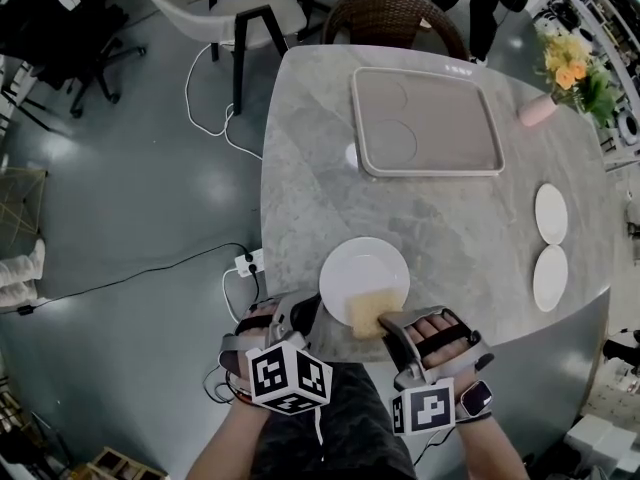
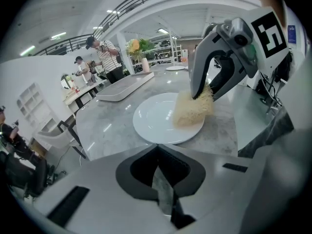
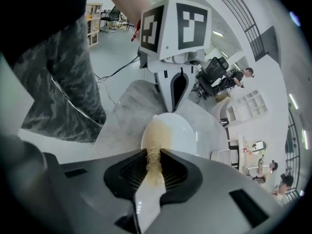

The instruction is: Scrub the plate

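A white plate lies near the table's front edge. On its near right part rests a yellow fibrous scrub pad, pinched by my right gripper, which is shut on it. The right gripper view shows the pad squeezed between the jaws and lying on the plate. My left gripper is at the plate's near left rim. In the left gripper view its jaws stand shut with nothing showing between them, the tips right at the plate rim. The pad hangs there from the right gripper.
A large rimmed tray sits at the table's far side. Two small white plates lie at the right edge, and a pink vase of flowers stands at the far right. Chairs stand beyond the table. A power strip lies on the floor.
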